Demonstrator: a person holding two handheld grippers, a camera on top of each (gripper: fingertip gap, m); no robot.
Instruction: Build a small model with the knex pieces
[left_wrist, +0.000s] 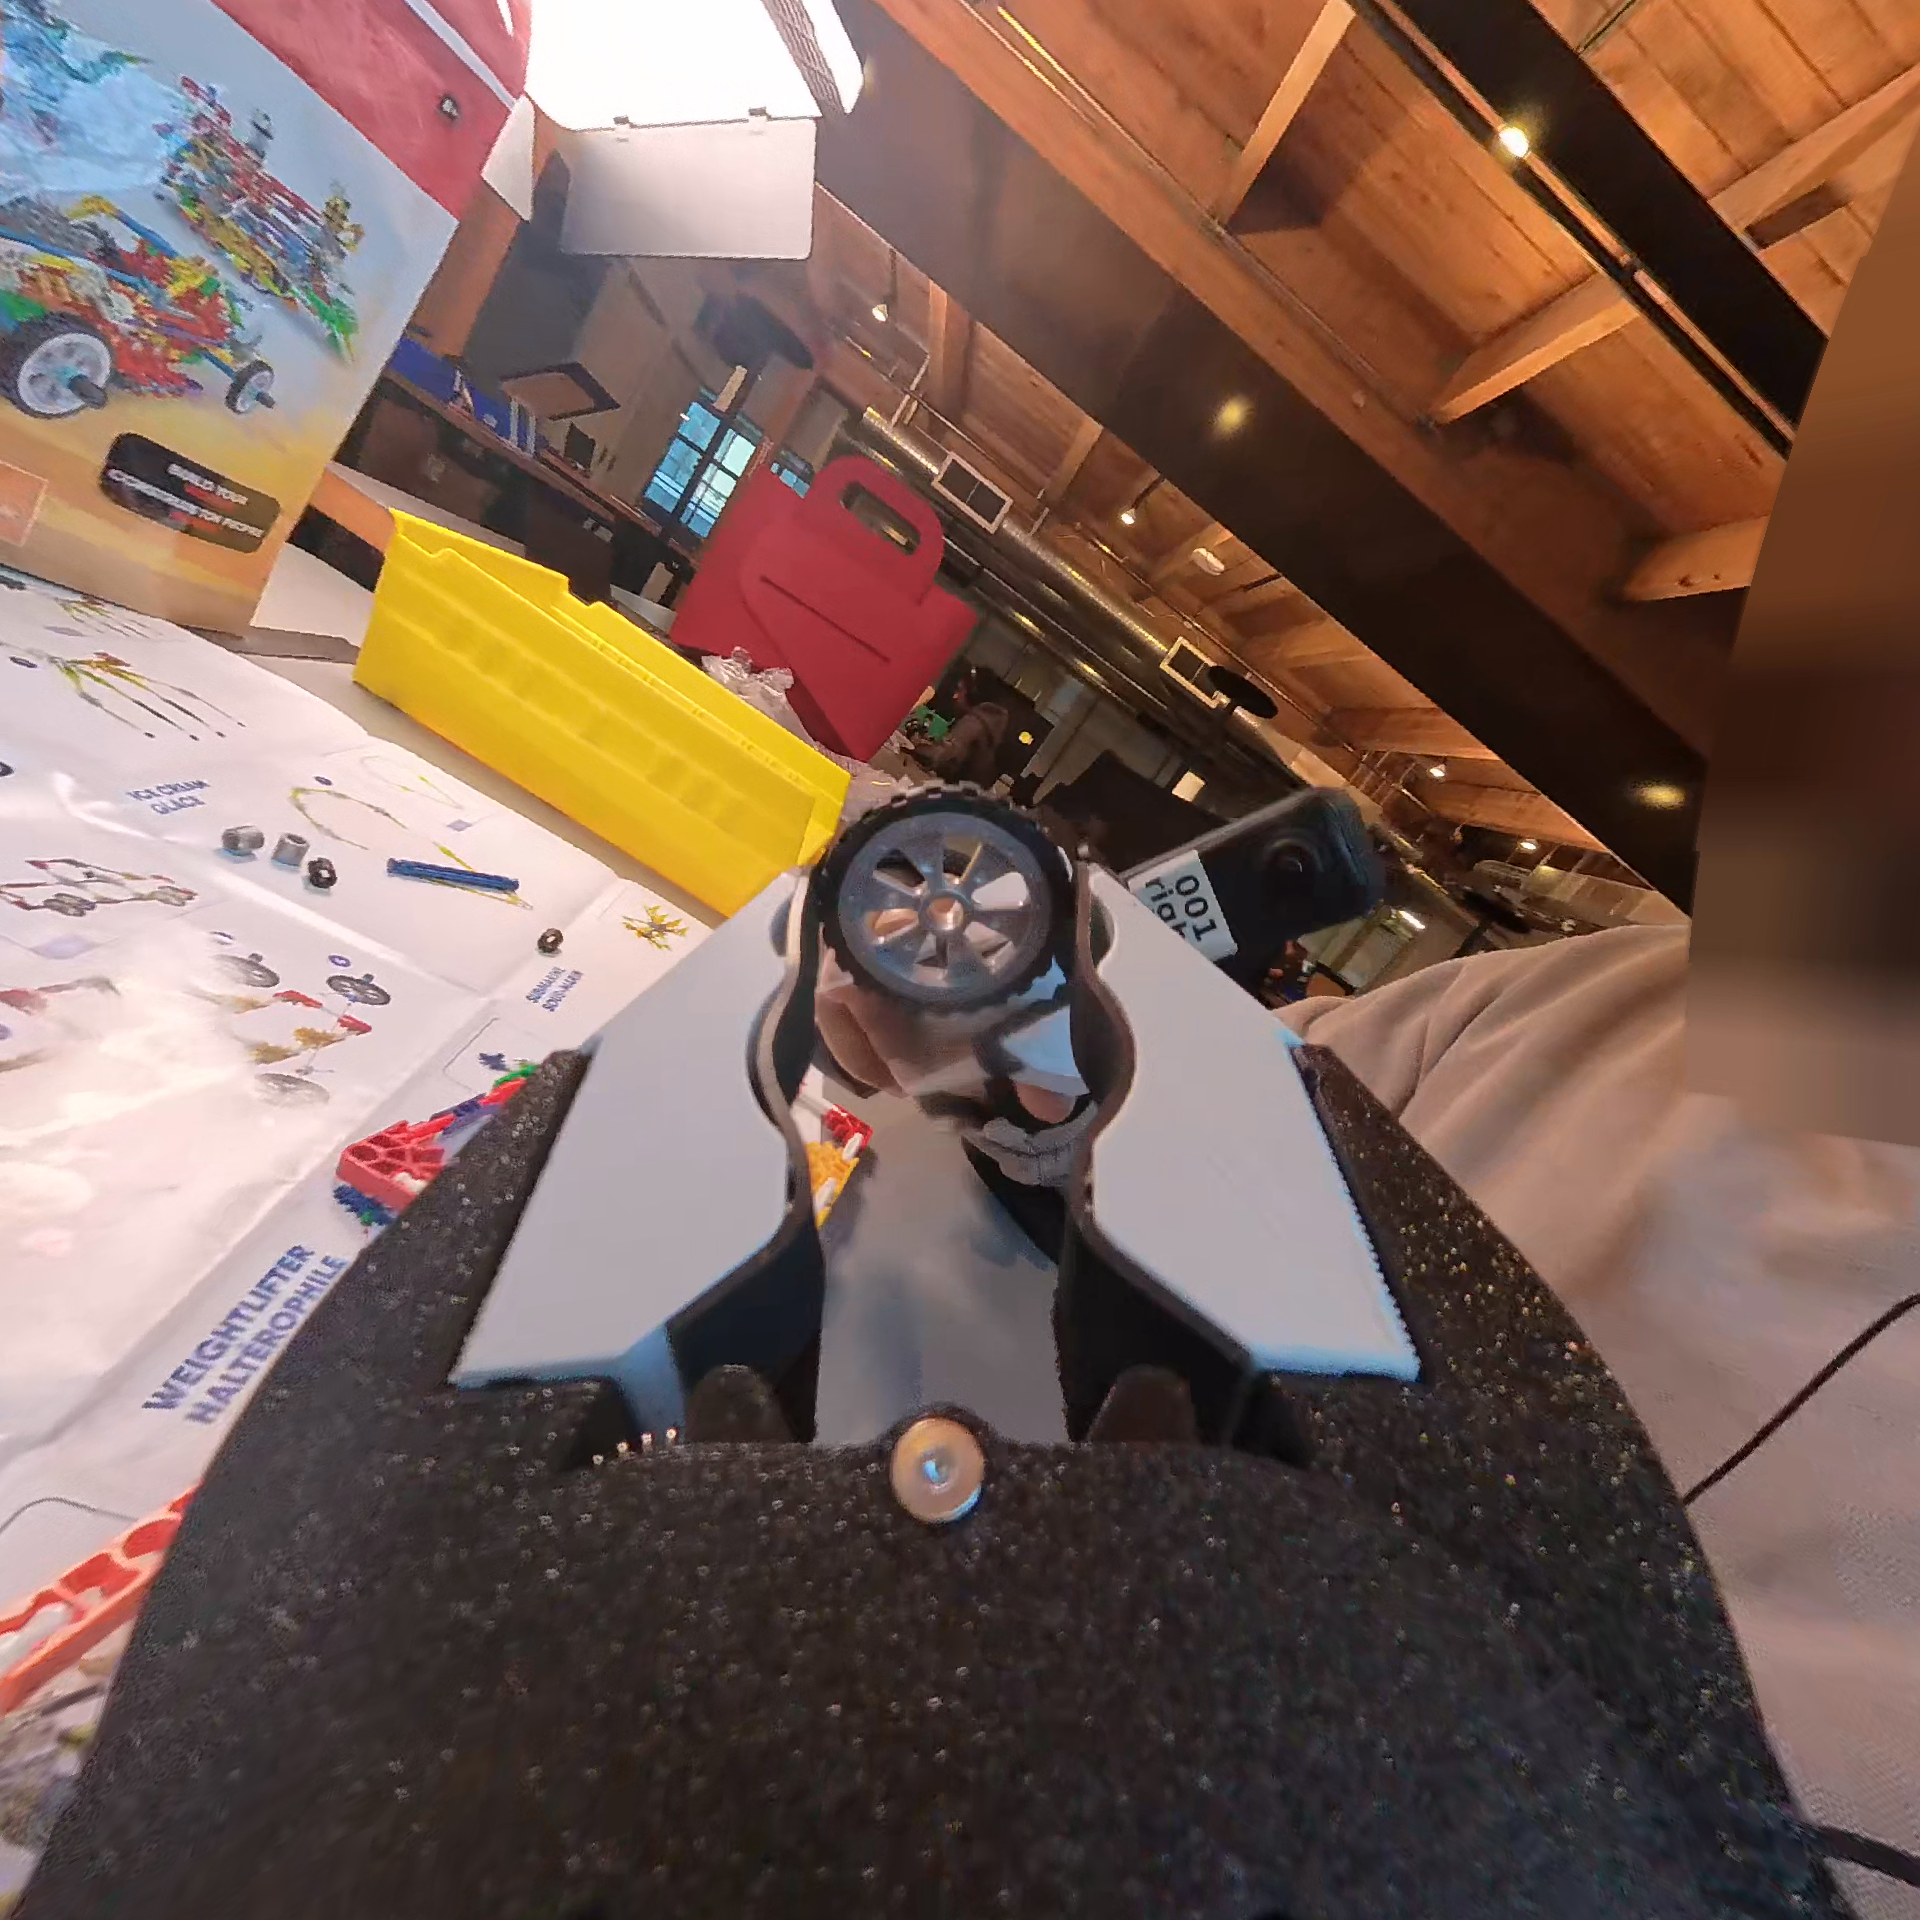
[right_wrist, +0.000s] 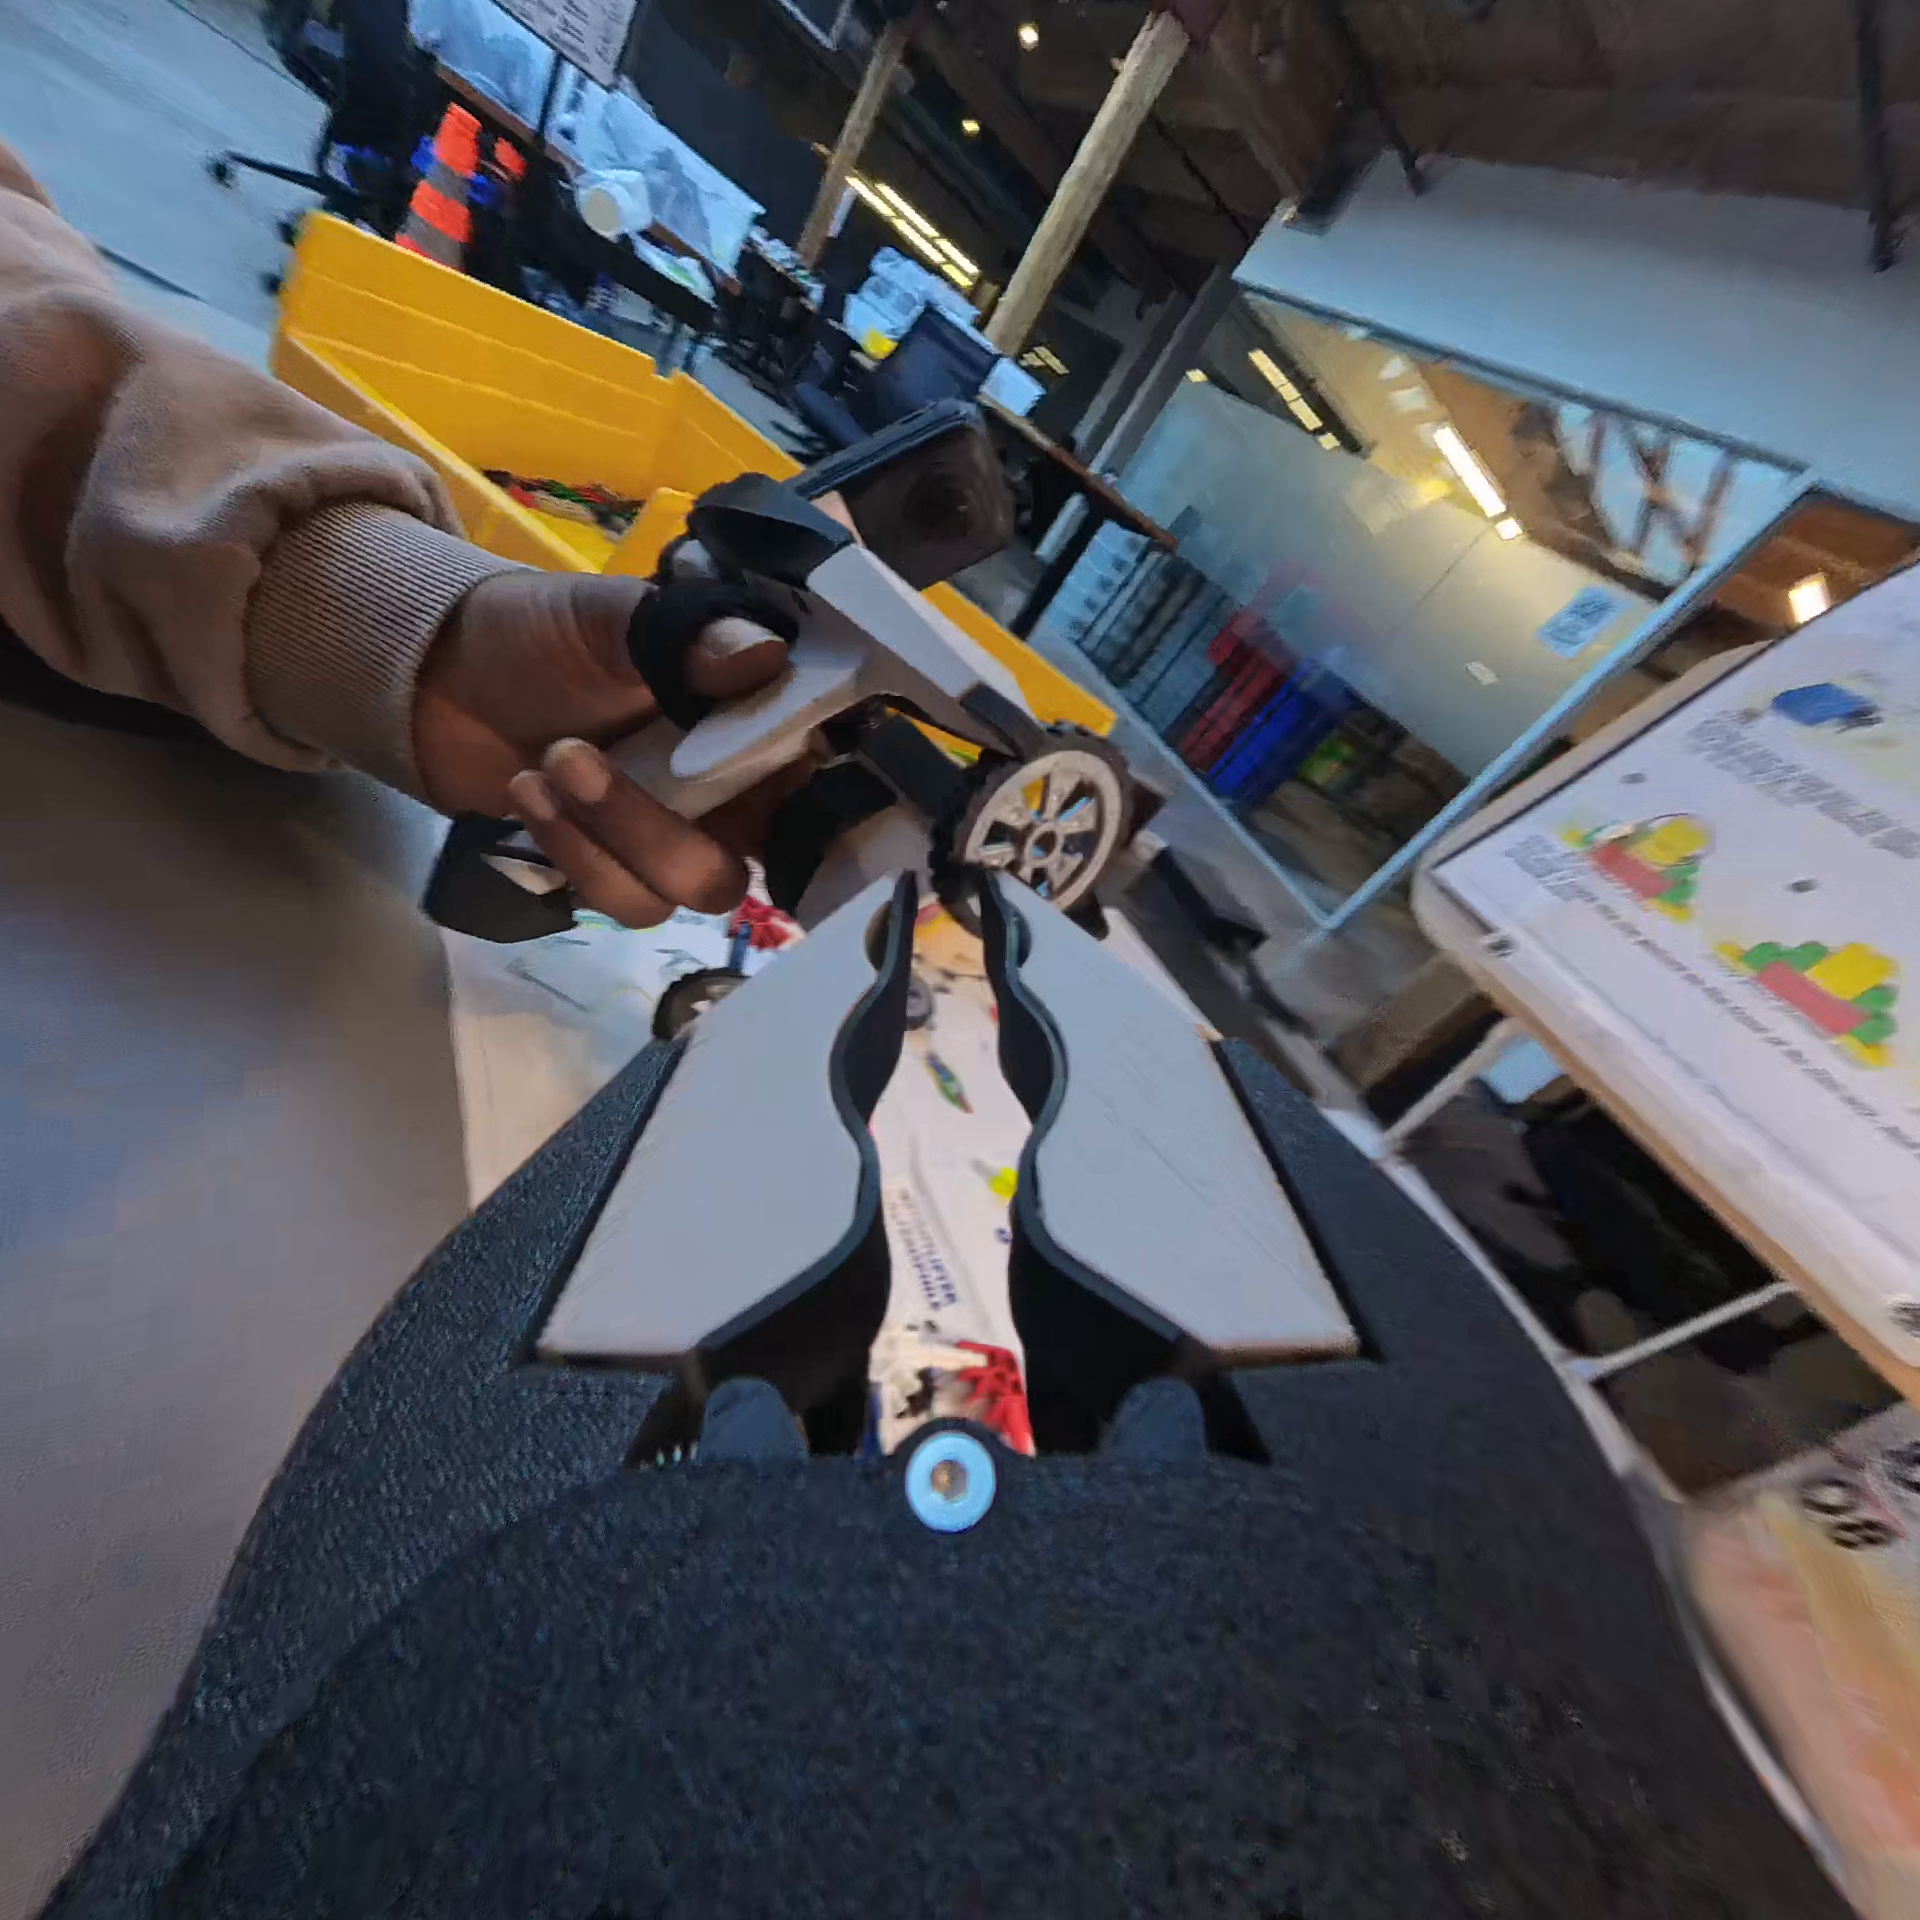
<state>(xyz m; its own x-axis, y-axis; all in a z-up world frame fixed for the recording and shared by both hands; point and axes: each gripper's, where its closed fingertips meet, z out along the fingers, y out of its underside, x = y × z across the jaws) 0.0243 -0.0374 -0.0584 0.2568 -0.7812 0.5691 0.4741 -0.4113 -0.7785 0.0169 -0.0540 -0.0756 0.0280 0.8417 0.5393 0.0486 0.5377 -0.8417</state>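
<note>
Left gripper is clamped on a toy wheel — black knobby tyre, grey spoked hub — pinched at the very fingertips, jaws only as far apart as the wheel is wide. The hub faces back toward the camera, held up off the table, probably so the bore stays reachable from the far side.

Right gripper has its fingers nearly together, just a thin slit at the tips. A small dark piece seems to sit there, right against the tyre, but it's too blurred and small to call; can't tell whether it holds anything. From the right wrist view the wheel sits just past those tips, slightly right, touching or almost so. The hand on the left gripper shows at left.

On the table: a printed instruction sheet at left with loose small grey and black parts, a yellow bin beyond it, a red carrier farther off, and the printed kit box far left.
</note>
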